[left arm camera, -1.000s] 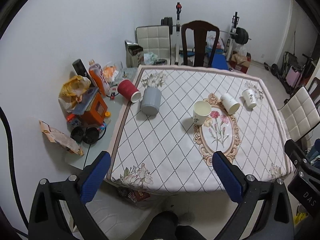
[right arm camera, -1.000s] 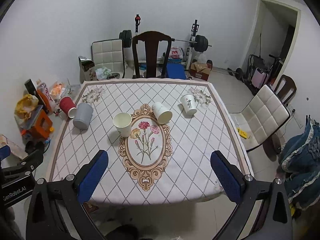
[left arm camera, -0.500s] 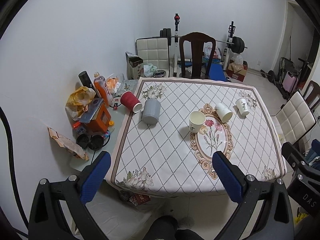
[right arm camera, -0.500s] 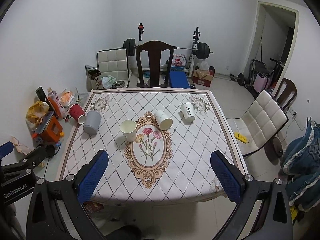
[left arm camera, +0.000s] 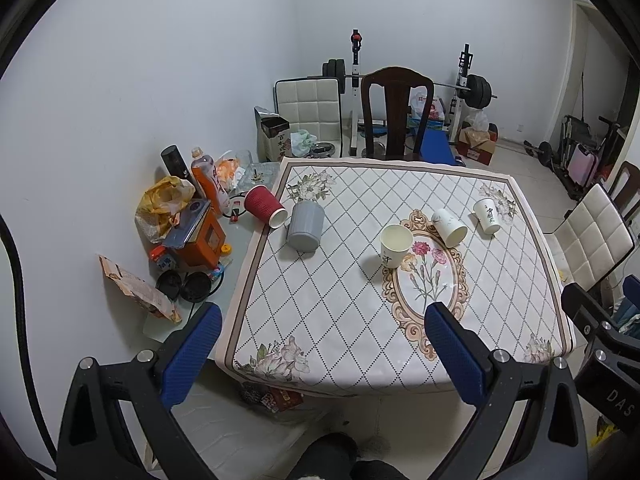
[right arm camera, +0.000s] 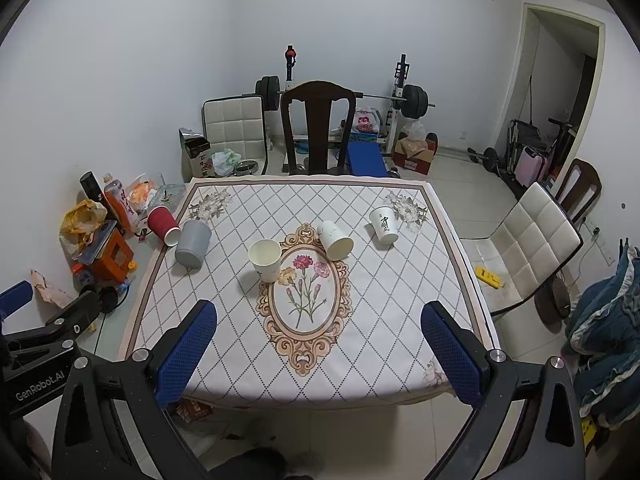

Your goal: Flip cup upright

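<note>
A white paper cup stands upright near the middle of the table. Two more white paper cups lie on their sides: one beside it, one further right. A red paper cup lies on its side at the table's left edge, next to a grey cup that stands mouth down. My left gripper and right gripper are both open and empty, held back from the table's near edge.
A dark wooden chair stands at the table's far side, a white padded chair at its right. A low side surface with bottles, bags and an orange box sits left of the table. Gym gear lines the back wall.
Both grippers have drawn back and up from the table, so the table and cups look smaller. Nothing on the table has moved.
</note>
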The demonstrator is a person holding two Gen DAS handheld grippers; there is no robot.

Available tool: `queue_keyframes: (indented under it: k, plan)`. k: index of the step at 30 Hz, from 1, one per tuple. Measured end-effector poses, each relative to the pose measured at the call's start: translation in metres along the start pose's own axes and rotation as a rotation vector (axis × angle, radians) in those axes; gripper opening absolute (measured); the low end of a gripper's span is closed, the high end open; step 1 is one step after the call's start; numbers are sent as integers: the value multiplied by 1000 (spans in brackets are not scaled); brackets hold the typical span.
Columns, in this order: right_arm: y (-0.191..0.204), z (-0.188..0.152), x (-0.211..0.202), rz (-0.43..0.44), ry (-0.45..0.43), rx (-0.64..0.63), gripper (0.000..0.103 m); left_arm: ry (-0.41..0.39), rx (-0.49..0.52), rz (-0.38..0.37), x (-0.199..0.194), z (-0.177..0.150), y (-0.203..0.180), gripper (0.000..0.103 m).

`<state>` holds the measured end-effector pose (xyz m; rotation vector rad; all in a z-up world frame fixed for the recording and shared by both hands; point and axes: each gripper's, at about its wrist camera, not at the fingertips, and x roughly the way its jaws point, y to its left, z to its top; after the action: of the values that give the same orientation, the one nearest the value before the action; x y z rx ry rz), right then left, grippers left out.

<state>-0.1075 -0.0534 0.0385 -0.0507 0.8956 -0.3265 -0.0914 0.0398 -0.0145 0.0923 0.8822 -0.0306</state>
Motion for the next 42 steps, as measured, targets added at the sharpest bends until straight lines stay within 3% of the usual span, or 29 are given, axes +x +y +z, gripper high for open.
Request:
queue_keyframes:
  k: [42]
  plan:
    - [2,6,4,13,9,-9,103,-16,0,7,-3,10,8,103]
